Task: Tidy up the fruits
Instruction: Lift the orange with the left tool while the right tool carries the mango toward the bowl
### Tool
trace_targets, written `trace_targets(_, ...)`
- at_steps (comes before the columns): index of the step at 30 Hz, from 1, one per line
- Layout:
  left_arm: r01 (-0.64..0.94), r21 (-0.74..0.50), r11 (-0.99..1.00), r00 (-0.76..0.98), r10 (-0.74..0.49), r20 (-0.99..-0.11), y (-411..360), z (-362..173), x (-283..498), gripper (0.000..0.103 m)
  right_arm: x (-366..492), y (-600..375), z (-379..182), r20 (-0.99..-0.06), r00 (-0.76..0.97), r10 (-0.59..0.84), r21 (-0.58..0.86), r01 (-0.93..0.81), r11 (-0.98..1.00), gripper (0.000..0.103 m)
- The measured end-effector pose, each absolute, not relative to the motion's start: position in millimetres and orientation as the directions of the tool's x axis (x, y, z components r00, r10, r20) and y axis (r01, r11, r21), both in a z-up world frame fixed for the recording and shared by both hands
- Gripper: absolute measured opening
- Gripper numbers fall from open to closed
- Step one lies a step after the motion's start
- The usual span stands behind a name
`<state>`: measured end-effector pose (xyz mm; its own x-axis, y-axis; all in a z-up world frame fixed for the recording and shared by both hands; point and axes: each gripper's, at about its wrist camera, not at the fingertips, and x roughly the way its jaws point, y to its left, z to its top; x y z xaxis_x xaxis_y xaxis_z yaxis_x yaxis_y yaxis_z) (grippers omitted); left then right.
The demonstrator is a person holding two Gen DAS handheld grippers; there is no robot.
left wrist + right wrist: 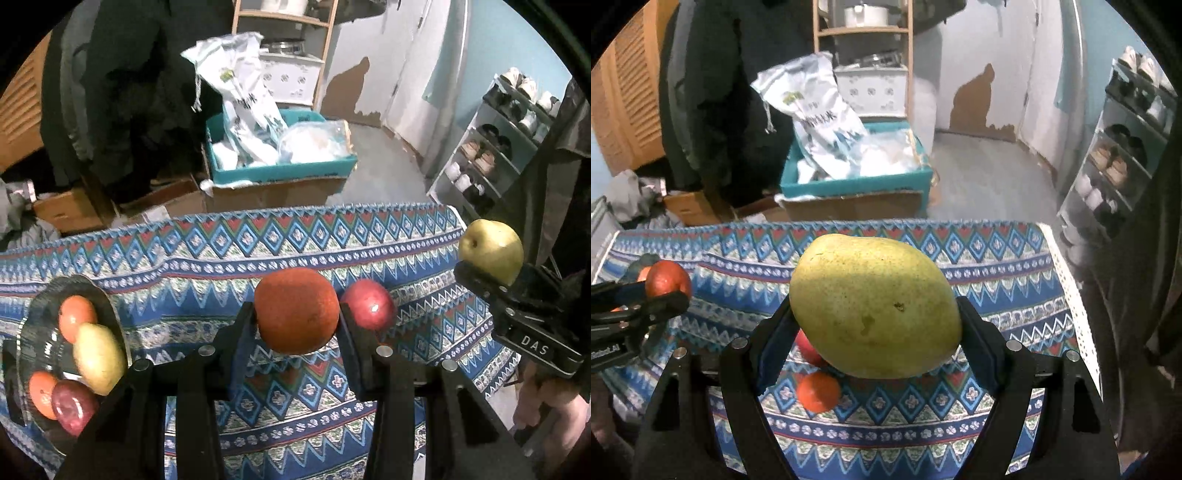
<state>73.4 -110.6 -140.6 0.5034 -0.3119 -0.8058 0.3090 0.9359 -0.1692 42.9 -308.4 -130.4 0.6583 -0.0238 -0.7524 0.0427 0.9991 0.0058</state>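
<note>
left gripper [297, 314]: clenched on an orange [296, 309], held clear of the tablecloth [207, 266], presumably bound for the glass bowl [35, 314] at 9 o'clock. right gripper [875, 317]: grasping a yellow-green pear [875, 306]. red apple [367, 303] at 3 o'clock of the orange, unsorted.

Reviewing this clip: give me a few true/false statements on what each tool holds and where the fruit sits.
1. The left tool grips an orange. True.
2. The right tool is empty. False: it is shut on a yellow-green pear.
3. The glass bowl holds no fruit. False: several fruits lie in it, among them a yellow one.
4. A red apple lies on the patterned cloth. True.
5. A small orange fruit sits on the cloth below the pear. True.
</note>
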Motion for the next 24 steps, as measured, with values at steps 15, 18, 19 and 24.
trace_targets(15, 0.264, -0.18, 0.948, 0.571, -0.303, -0.763, -77.4, -109.2, 64.8, 0.044, 36.7, -272.6, -93.0, -0.696, 0.718, 0.029, 0.008, -0.033, 0.999, 0.082)
trace_targets(18, 0.252, -0.177, 0.952, 0.587, -0.295, -0.754, -69.4, -104.4, 62.8, 0.044, 36.9, -262.8, -87.8, -0.688, 0.724, 0.044, 0.009, -0.051, 0.999, 0.082)
trace_targets(19, 0.246, -0.178, 0.953, 0.592, -0.293, -0.751, -65.4, -102.8, 62.2, 0.044, 37.5, -260.1, -86.6, -0.687, 0.725, 0.048, 0.009, -0.057, 0.998, 0.082)
trace_targets(24, 0.218, -0.182, 0.959, 0.609, -0.279, -0.743, -48.6, -98.8, 60.1, 0.044, 42.0, -241.9, -80.3, -0.679, 0.731, 0.072, 0.011, -0.088, 0.996, 0.082)
